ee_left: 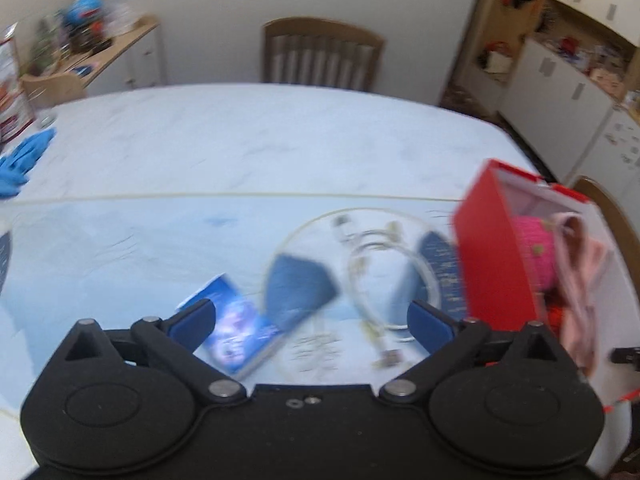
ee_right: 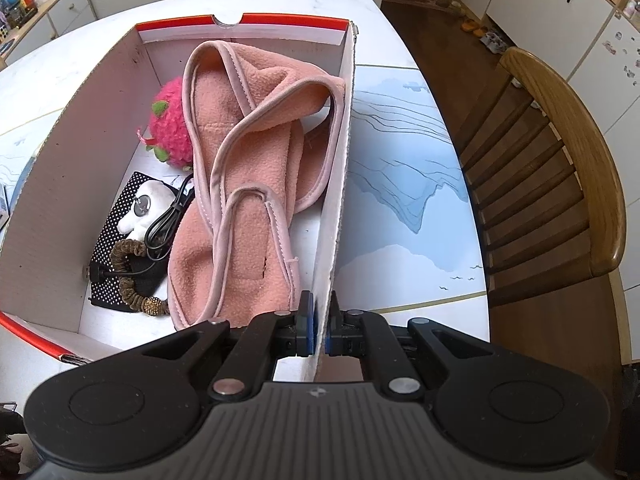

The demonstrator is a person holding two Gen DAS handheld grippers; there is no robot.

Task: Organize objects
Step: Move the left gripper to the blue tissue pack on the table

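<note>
While the left gripper (ee_left: 310, 320) hangs with its fingers spread wide and empty above the table (ee_left: 240, 140), a blue card (ee_left: 240, 332), denim pouch (ee_left: 298, 284) and white cable (ee_left: 384, 276) lie beneath, near the right edge.

Seen from the right wrist, the right gripper (ee_right: 319, 332) pinches the box (ee_right: 52, 200) by its right wall; a pink scarf (ee_right: 240, 184) lies inside.

Wooden chair (ee_left: 322, 52) at top centre behind white table (ee_left: 240, 136); another wooden chair (ee_right: 560, 176) at right; cluttered sideboard (ee_left: 92, 52) upper left; white cabinets (ee_left: 560, 104) upper right.
</note>
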